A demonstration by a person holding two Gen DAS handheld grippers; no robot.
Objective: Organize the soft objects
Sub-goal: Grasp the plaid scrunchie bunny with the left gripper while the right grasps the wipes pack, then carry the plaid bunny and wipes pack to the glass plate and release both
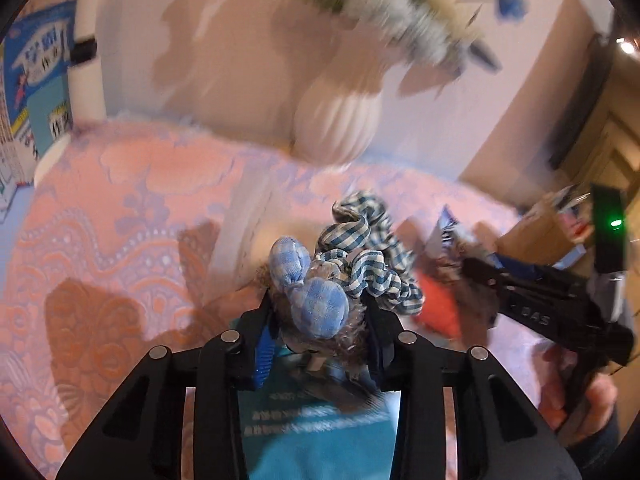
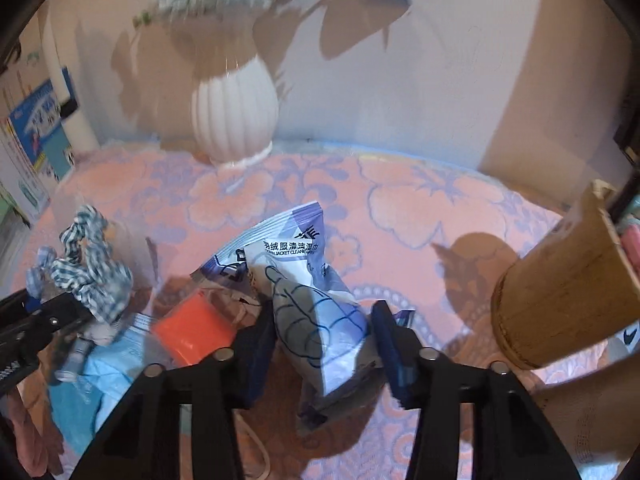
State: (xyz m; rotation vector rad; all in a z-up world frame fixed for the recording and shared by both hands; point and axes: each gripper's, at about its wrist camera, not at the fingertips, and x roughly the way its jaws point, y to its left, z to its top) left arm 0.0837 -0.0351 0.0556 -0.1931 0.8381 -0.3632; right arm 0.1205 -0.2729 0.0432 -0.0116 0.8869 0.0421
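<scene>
My left gripper (image 1: 320, 312) is shut on a blue-and-white checked scrunchie with a knotted bow (image 1: 320, 292), held above the pink patterned cloth; it also shows in the right wrist view (image 2: 92, 272). My right gripper (image 2: 324, 332) is shut on a white and purple wet-wipe packet (image 2: 304, 280), lifted just over the cloth. The right gripper shows at the right of the left wrist view (image 1: 480, 268). An orange soft block (image 2: 192, 332) lies left of the packet.
A white ribbed vase (image 2: 234, 120) with flowers stands at the back by the wall. A brown cardboard box flap (image 2: 560, 296) is at the right. A light blue packet (image 2: 108, 372) lies at the lower left. Blue books (image 1: 36, 80) stand far left.
</scene>
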